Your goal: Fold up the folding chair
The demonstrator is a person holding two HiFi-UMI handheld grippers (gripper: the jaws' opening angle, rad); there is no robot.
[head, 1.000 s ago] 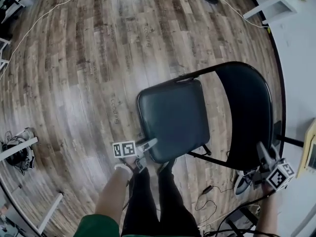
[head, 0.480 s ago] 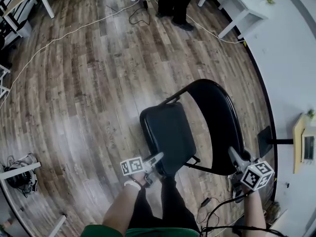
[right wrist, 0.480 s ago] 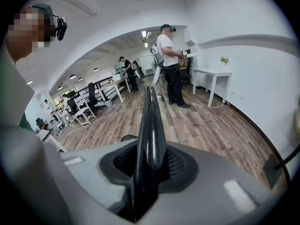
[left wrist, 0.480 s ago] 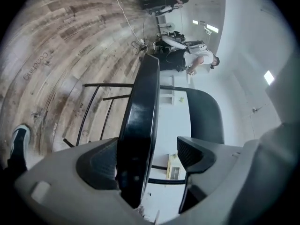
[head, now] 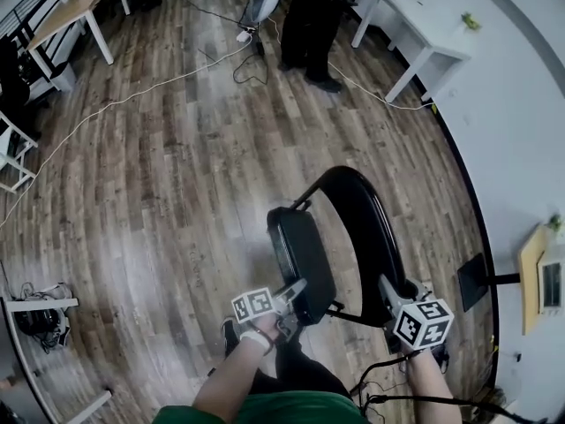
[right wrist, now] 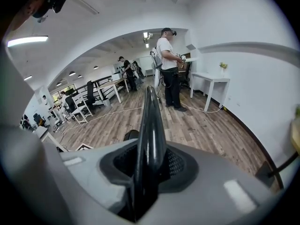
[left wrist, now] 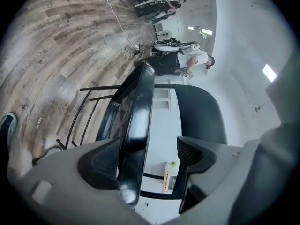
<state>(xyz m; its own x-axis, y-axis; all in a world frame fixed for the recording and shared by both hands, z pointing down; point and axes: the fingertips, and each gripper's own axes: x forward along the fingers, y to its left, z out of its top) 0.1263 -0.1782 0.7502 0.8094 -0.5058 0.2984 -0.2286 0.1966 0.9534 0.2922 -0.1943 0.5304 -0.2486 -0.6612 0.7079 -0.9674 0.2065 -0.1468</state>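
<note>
A black folding chair stands on the wood floor, its padded seat [head: 300, 259] tipped steeply up toward the curved backrest [head: 366, 223]. My left gripper [head: 293, 296] is at the seat's front edge. In the left gripper view the seat [left wrist: 138, 102] lies between the jaws of that gripper [left wrist: 145, 153] against one pad, with a gap to the other, so it is open. My right gripper [head: 390, 291] is at the backrest's top. In the right gripper view this gripper [right wrist: 149, 165] is shut on the backrest's thin rim [right wrist: 152, 121].
A person [head: 318, 16] stands beyond the chair beside a white table [head: 415, 34]. A white cable [head: 132, 95] runs across the floor. A wooden desk [head: 71, 11] is at the far left, a black stand [head: 481, 281] and the wall at the right.
The seat has swung up from nearly flat to steeply tilted toward the backrest. Both grippers have risen with the chair, the left one more, carrying the seat's front edge.
</note>
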